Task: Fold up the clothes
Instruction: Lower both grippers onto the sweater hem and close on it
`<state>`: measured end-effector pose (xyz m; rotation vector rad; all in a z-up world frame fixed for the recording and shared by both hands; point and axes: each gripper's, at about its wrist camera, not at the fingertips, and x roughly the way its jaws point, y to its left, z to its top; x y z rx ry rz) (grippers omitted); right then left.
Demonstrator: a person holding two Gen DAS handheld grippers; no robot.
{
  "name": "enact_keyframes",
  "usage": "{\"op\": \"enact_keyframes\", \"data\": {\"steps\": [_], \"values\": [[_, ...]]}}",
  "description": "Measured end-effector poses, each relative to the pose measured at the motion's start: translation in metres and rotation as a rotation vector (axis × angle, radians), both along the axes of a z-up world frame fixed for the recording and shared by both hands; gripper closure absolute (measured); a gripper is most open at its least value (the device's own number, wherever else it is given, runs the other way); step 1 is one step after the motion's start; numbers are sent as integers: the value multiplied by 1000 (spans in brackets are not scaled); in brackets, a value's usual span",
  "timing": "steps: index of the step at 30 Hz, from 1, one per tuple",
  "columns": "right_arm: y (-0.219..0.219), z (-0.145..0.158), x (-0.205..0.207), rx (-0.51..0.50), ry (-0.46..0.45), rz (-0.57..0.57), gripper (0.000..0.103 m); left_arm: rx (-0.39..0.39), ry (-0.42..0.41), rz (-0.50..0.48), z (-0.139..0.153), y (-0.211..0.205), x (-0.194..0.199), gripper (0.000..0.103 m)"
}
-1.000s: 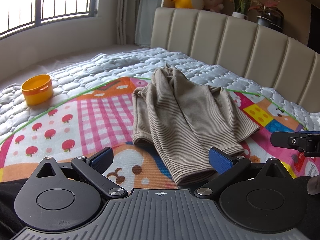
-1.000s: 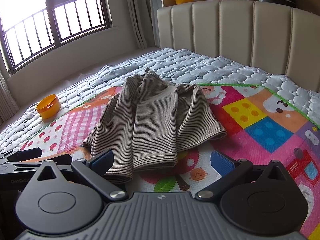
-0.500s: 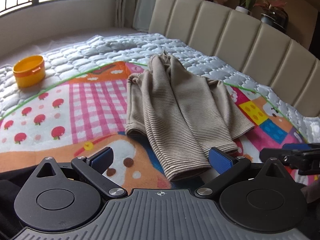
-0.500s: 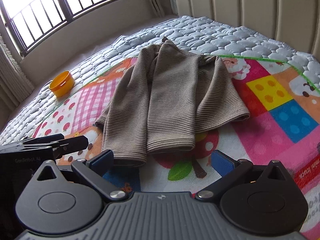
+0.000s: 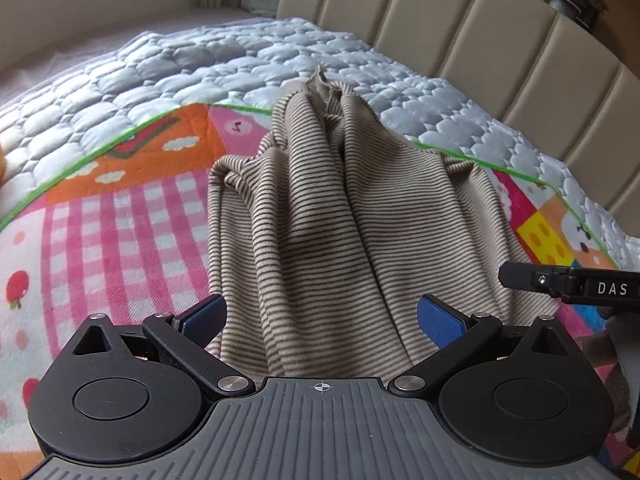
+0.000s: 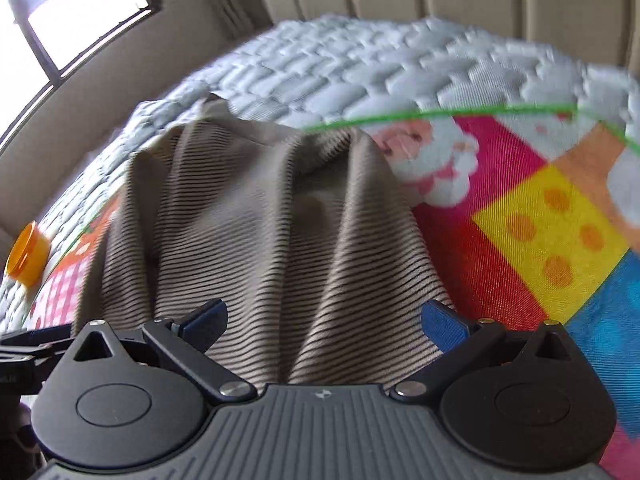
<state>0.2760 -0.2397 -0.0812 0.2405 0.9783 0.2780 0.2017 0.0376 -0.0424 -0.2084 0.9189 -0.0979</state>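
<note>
On the colourful play mat (image 5: 120,216) lay the striped sweater (image 5: 320,208), sleeves already folded in, the lengthwise fold left to do. Left gripper (image 5: 320,316) and right gripper (image 6: 324,320) straddled its near hem, jaws wide, holding nothing. Beyond lay bare quilted bed (image 5: 192,68).

- The near hem of the beige striped knit sweater (image 5: 320,220) is disappearing under the left gripper's (image 5: 320,316) black body.
- Motion blur is smearing the right wrist view, softening the sweater's stripes and the colourful patchwork play mat (image 6: 540,220).
- The frame edge is cutting off the small orange round container (image 6: 26,254).
- The right gripper (image 5: 568,286) is showing only partly at the left view's edge.
</note>
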Motion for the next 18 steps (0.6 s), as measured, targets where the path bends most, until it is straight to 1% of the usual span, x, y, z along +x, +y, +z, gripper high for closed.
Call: {"op": "enact_keyframes", "data": {"steps": [1, 3, 6, 7, 10, 13, 15, 16, 17, 18], "values": [[-4, -8, 5, 22, 21, -14, 0, -8, 18, 2, -5, 3, 8, 0], [-11, -11, 3, 65, -1, -25, 0, -17, 51, 7, -15, 8, 19, 0], [-10, -13, -3, 47, -13, 21, 0, -15, 78, 14, -26, 15, 27, 0], [-7, -13, -4, 24, -19, 40, 0, -15, 84, 17, -29, 18, 28, 0], [10, -13, -10, -95, -29, 111, 0, -30, 92, 27, -37, 24, 30, 0], [23, -11, -13, -179, -30, 147, 0, -43, 100, 21, -38, 26, 29, 0], [21, -5, -14, -172, -33, 145, 0, -41, 120, -11, -37, 27, 30, 0], [21, 0, -15, -173, -49, 146, 0, -41, 130, -31, -37, 28, 30, 0], [21, 5, -18, -188, -77, 145, 0, -46, 136, -55, -35, 30, 29, 0], [20, 11, -23, -210, -127, 142, 0, -60, 135, -71, -33, 34, 27, 0]]}}
